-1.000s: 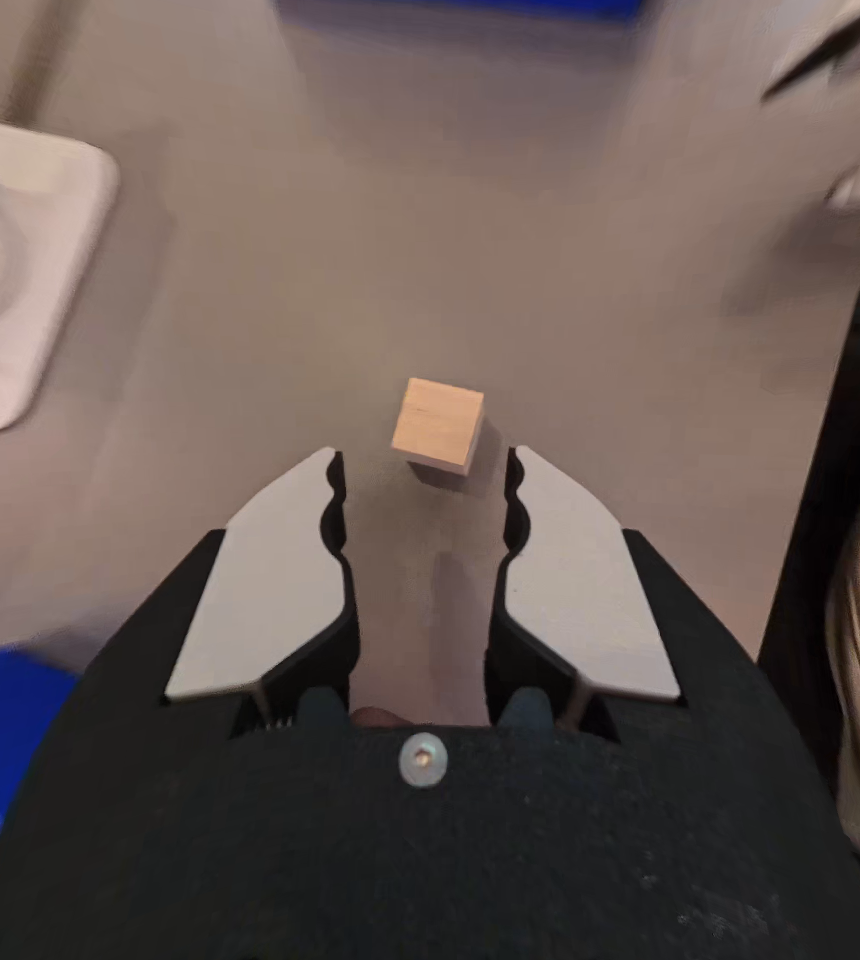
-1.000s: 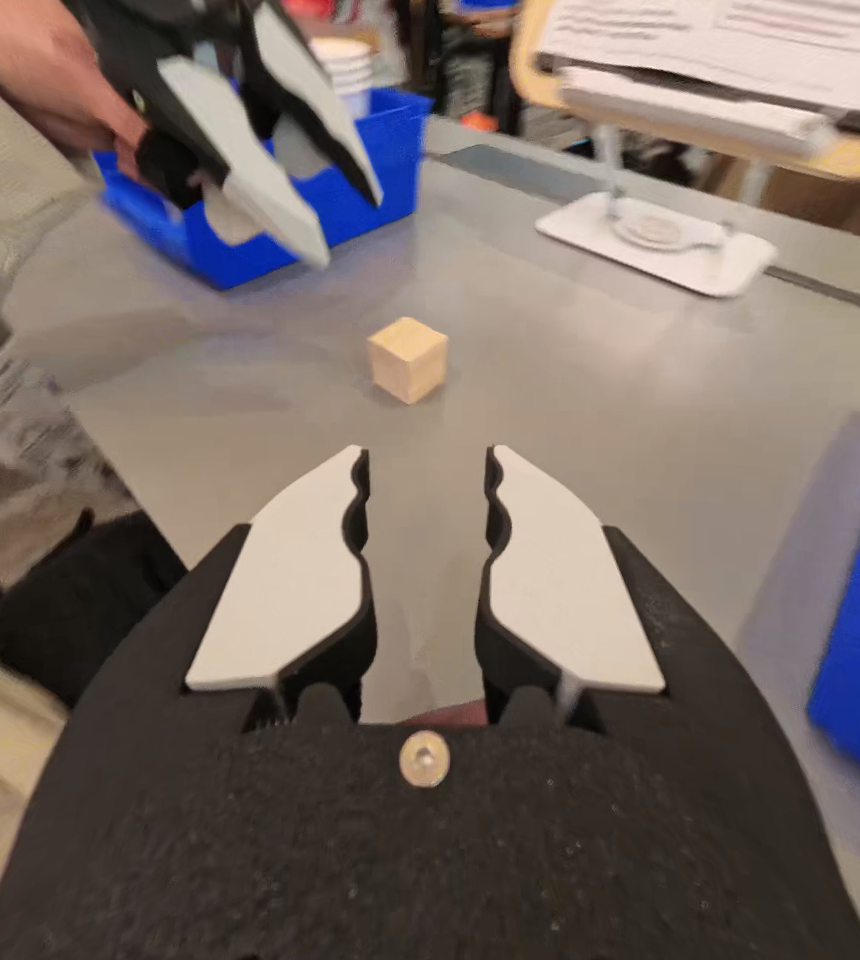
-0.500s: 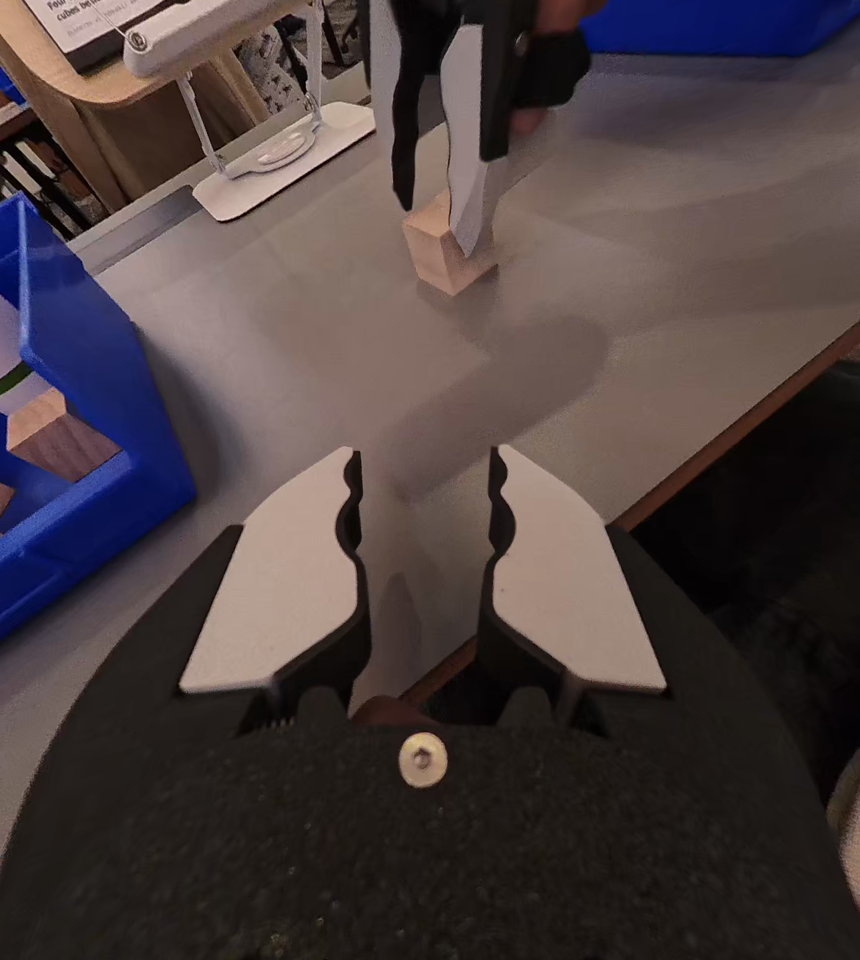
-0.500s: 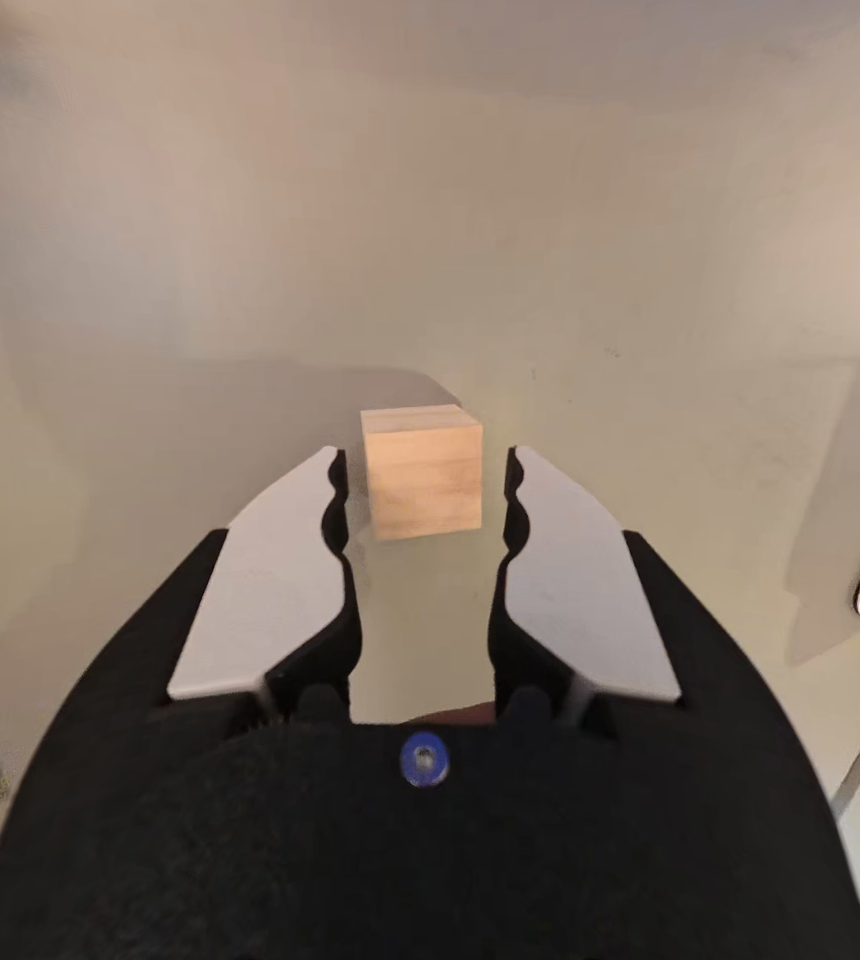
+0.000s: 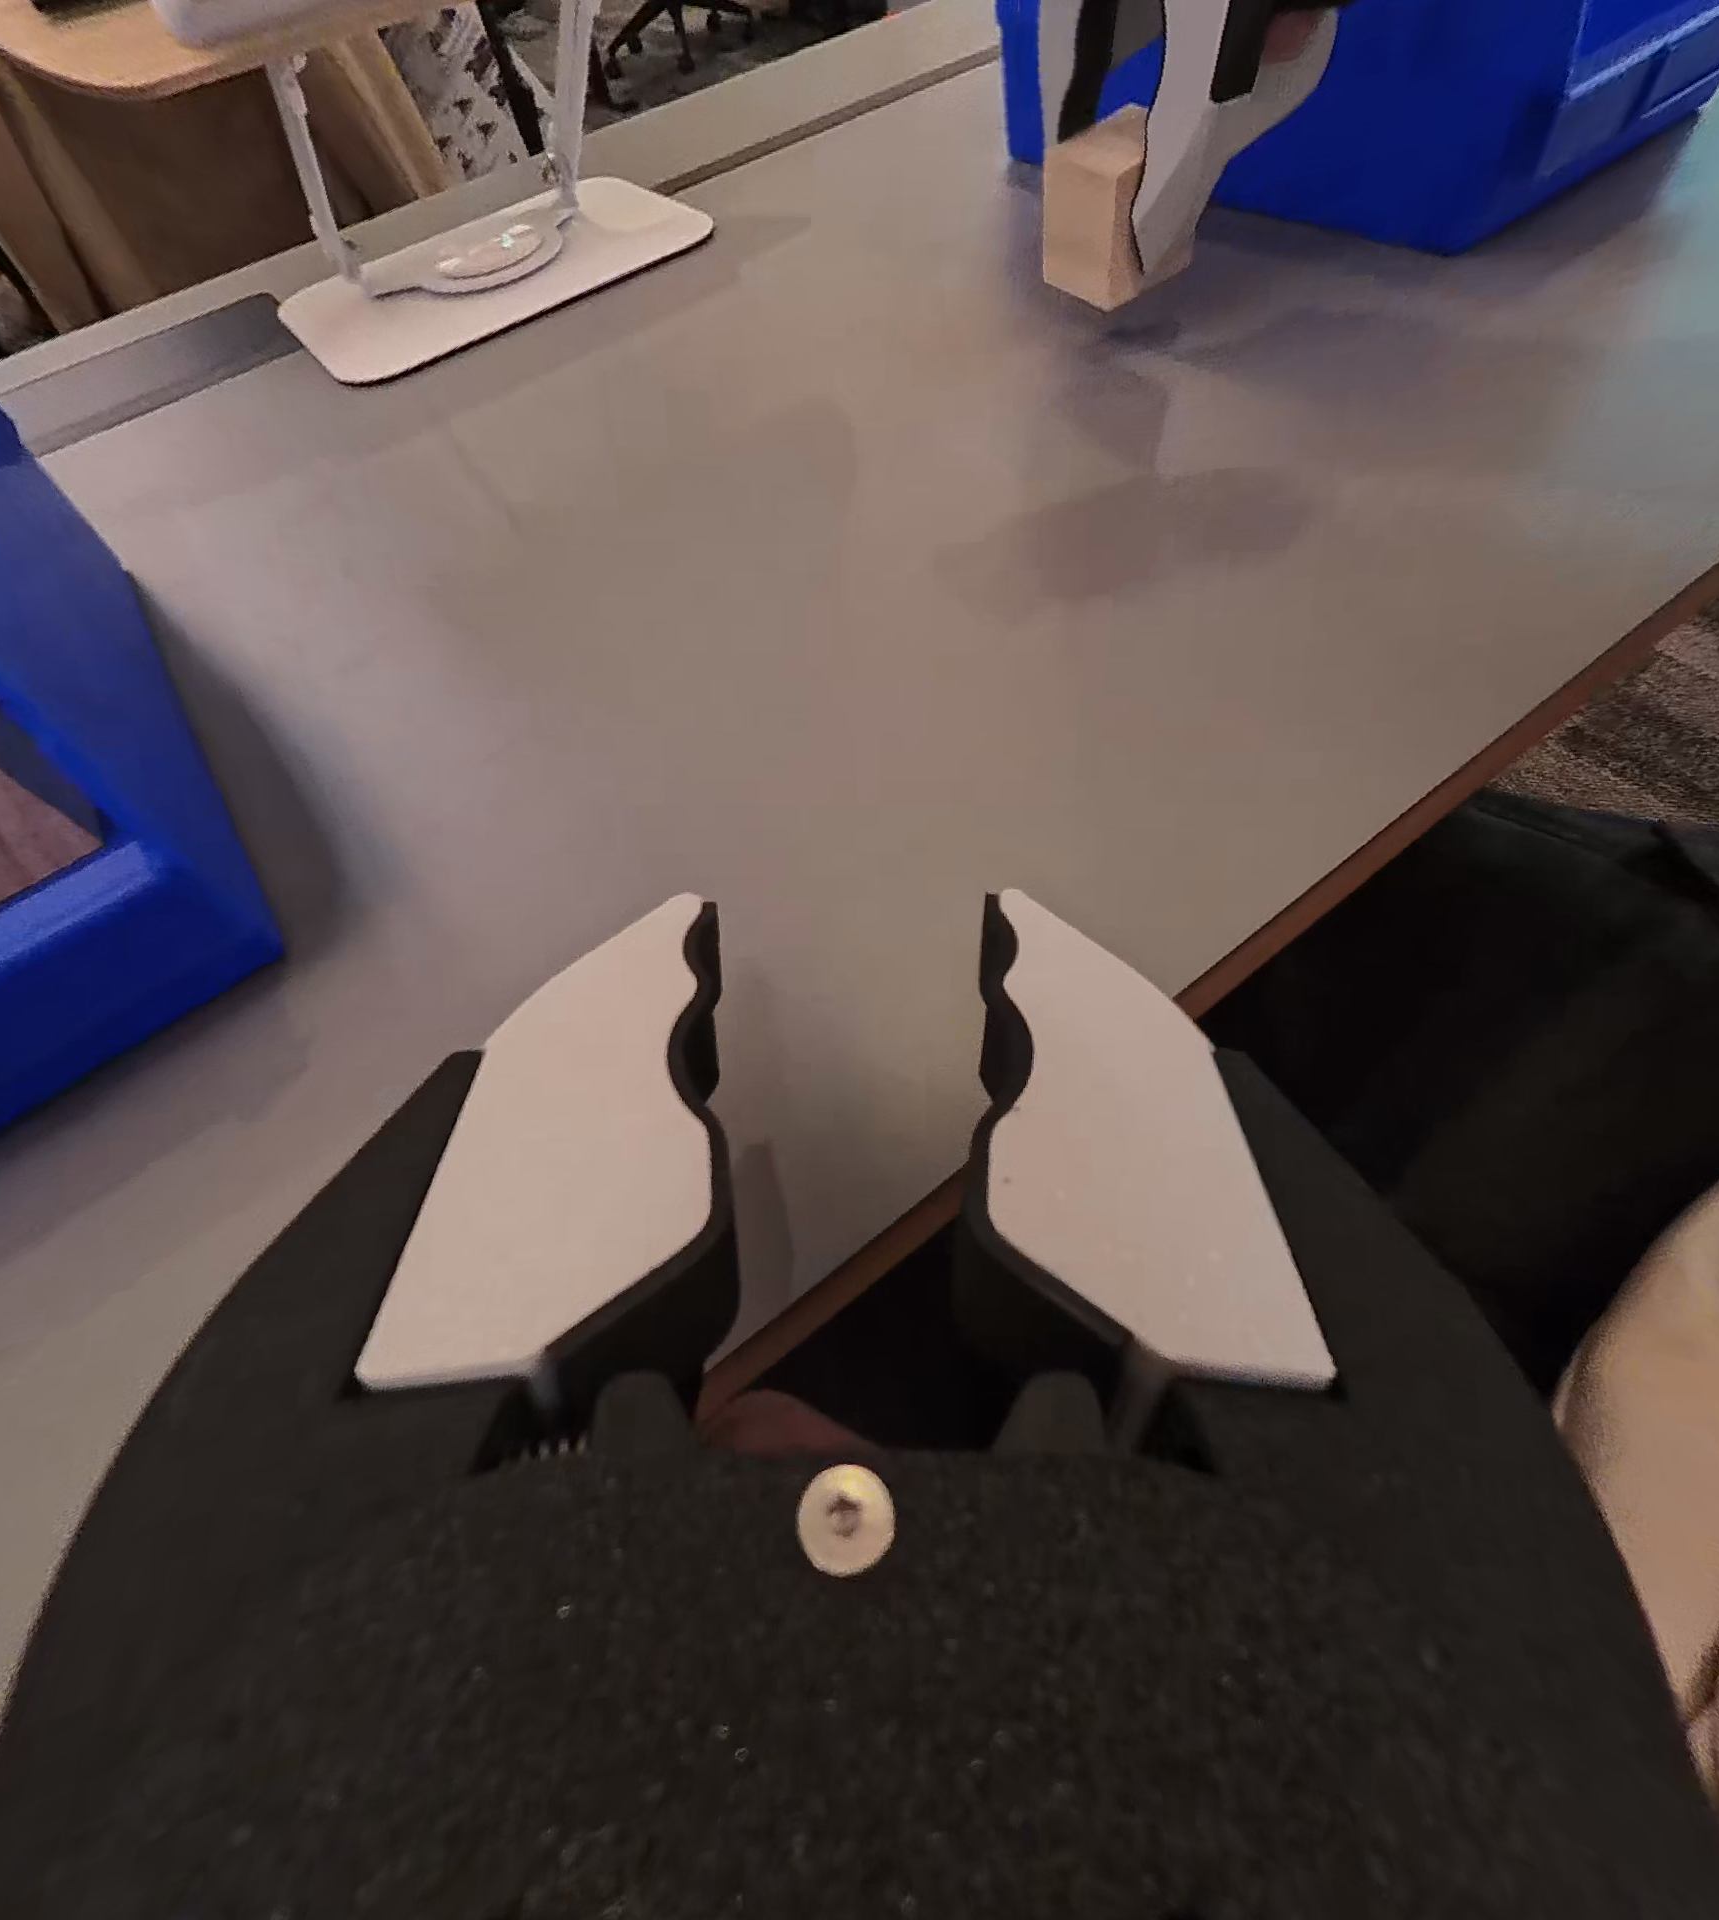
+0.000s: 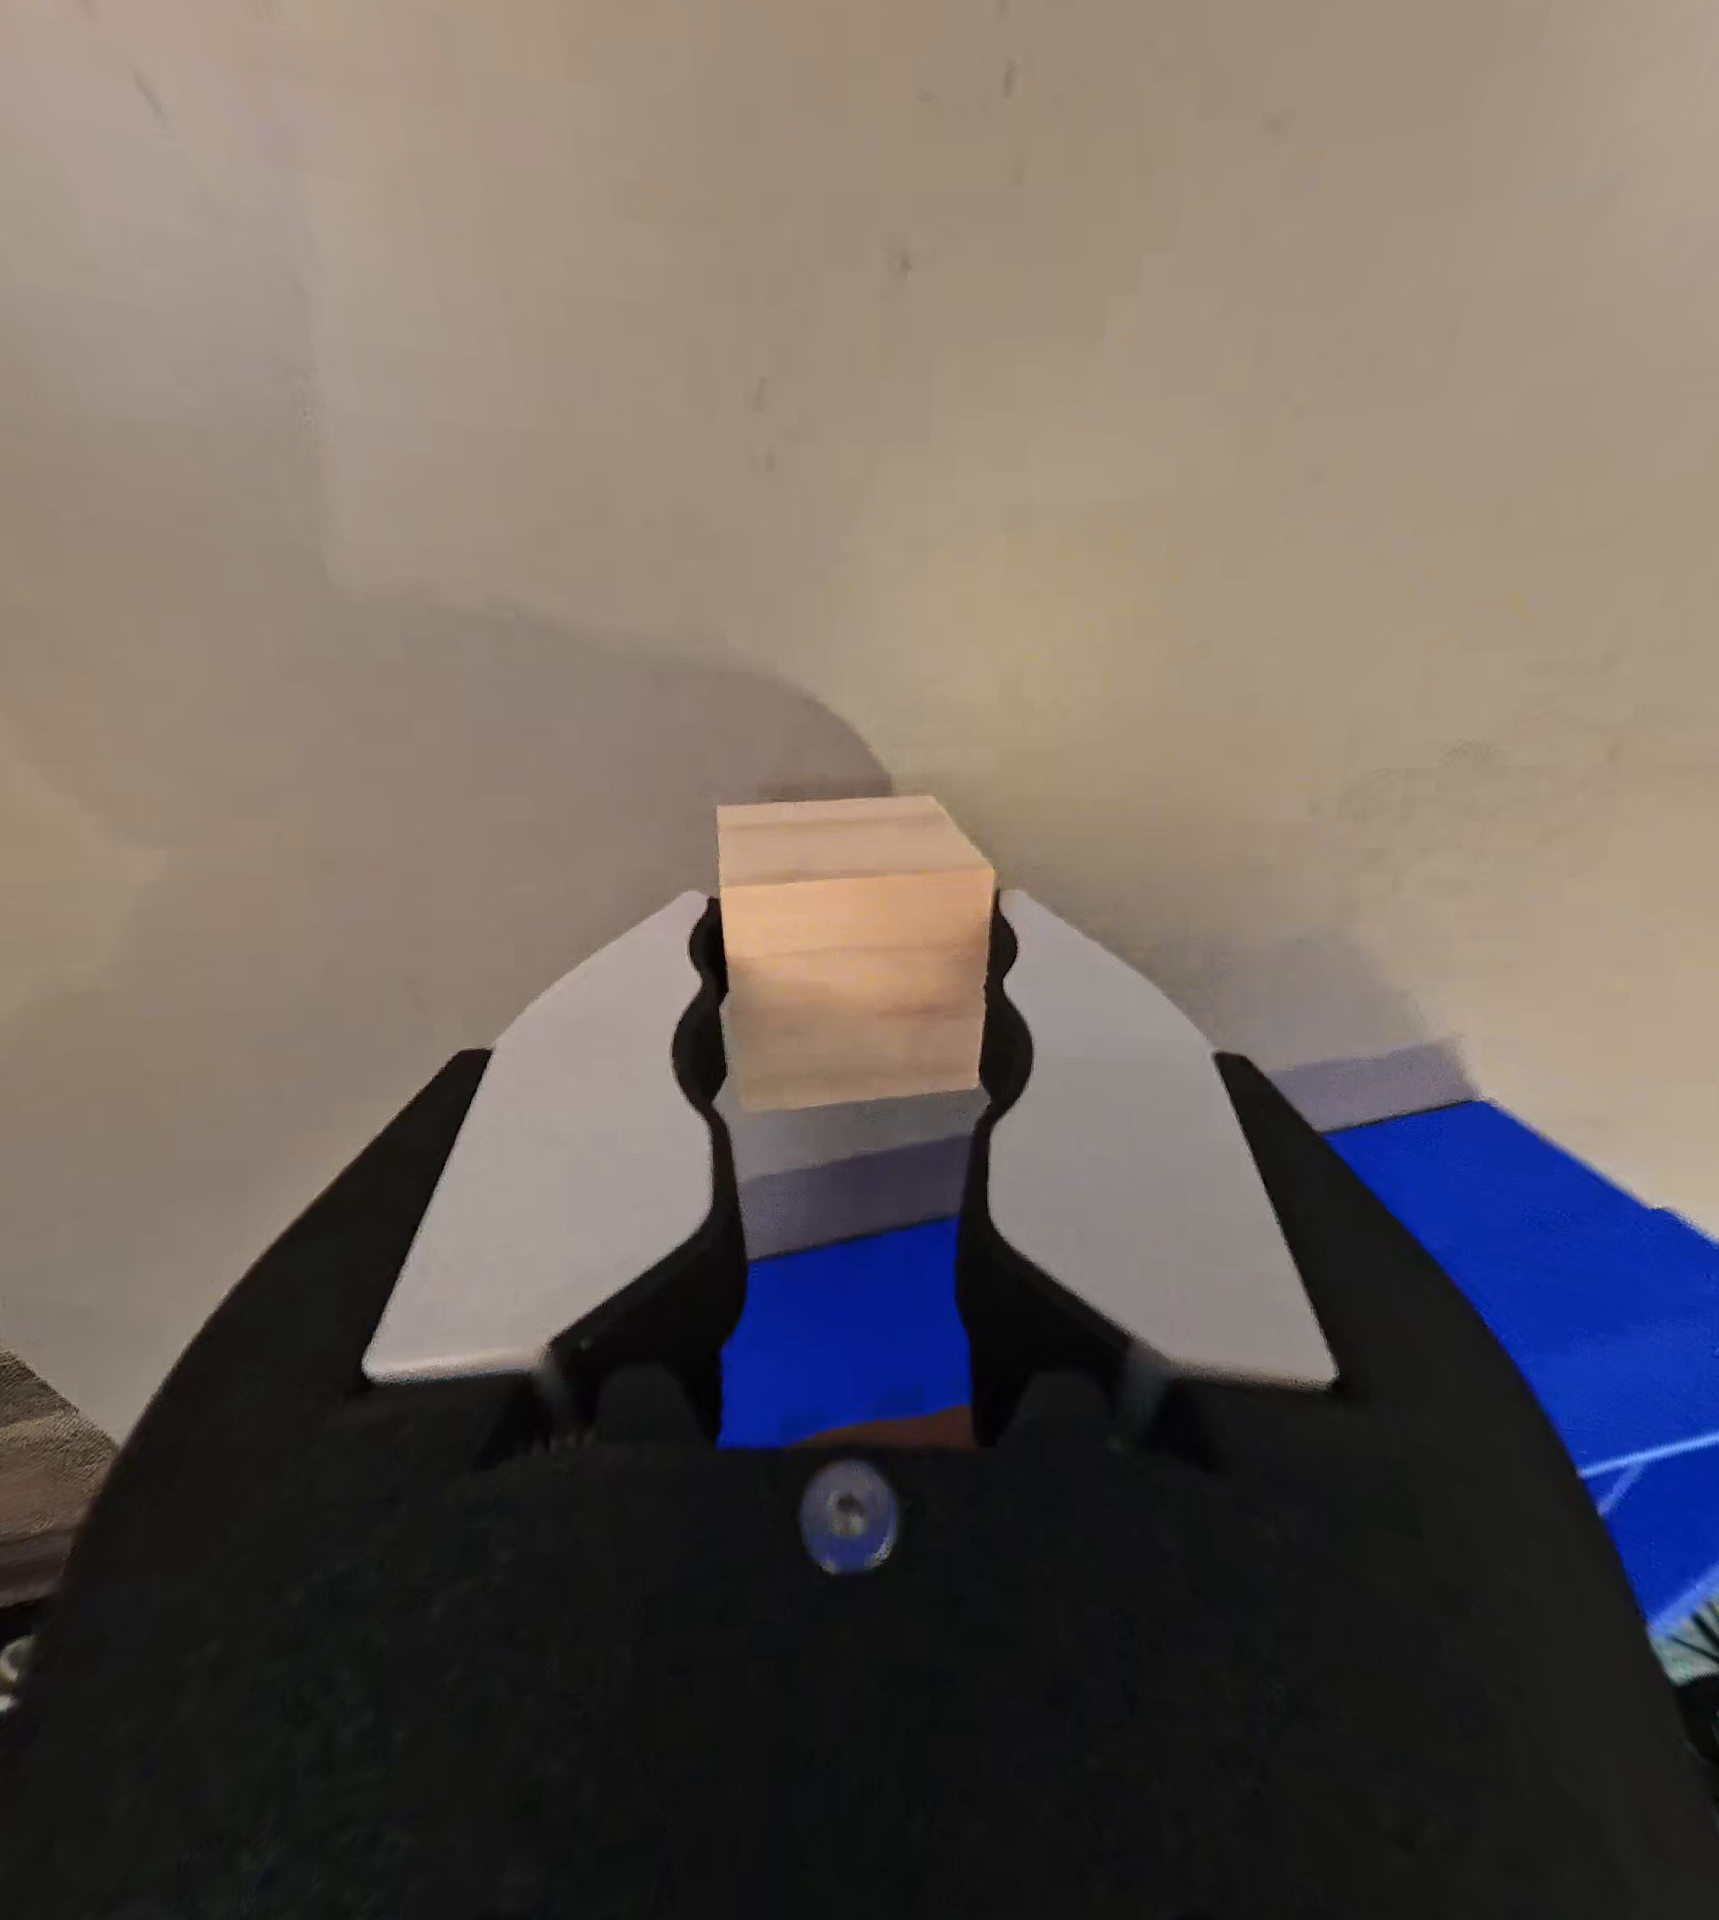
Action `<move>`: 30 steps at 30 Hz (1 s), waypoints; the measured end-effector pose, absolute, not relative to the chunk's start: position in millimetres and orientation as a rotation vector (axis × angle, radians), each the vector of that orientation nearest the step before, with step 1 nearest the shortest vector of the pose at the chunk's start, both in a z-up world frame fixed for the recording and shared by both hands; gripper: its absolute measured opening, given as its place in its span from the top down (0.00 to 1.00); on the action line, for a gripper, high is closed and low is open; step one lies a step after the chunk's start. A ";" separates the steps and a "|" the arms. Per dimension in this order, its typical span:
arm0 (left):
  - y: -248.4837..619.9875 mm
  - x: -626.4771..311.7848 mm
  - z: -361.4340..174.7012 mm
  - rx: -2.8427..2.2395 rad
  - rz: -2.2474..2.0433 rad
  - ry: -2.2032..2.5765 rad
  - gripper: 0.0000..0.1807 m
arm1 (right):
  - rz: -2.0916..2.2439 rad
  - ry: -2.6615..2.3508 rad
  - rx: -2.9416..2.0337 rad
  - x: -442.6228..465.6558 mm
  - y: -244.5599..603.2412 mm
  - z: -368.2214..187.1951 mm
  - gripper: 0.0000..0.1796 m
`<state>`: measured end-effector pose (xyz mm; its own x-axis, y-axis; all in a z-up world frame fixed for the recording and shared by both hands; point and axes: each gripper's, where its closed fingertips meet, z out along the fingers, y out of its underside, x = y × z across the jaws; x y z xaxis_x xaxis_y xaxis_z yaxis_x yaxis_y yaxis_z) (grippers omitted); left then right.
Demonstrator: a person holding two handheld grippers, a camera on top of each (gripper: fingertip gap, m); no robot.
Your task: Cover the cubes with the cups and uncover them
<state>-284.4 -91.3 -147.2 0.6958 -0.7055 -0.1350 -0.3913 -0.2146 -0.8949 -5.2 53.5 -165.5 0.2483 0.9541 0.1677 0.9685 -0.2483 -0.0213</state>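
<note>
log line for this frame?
right gripper: shut on pale wooden cube, lifted off grey table | left gripper: open, empty

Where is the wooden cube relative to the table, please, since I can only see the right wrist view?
Observer: In the left wrist view the wooden cube hangs clear of the grey table, pinched in the right tongs.
Operator: Thank you. What are the left tongs doing?
Observer: The left tongs are open and empty, near the table's front edge.
Operator: Is a bin near them?
Observer: Yes, a blue bin with wooden blocks inside sits to their left.
</note>
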 end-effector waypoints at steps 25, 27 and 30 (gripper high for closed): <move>-70.2 -310.4 -138.8 -1.922 -0.323 0.634 0.72 | 0.431 -0.635 -1.856 -73.9 -58.8 -102.5 0.68; -67.4 -317.6 -139.9 -1.948 -0.315 0.583 0.72 | 0.541 -0.467 -1.909 -79.6 -80.4 -129.6 0.66; -65.0 -325.8 -140.0 -1.981 -0.289 0.538 0.72 | 0.542 -0.411 -1.977 -81.5 -98.6 -152.4 0.66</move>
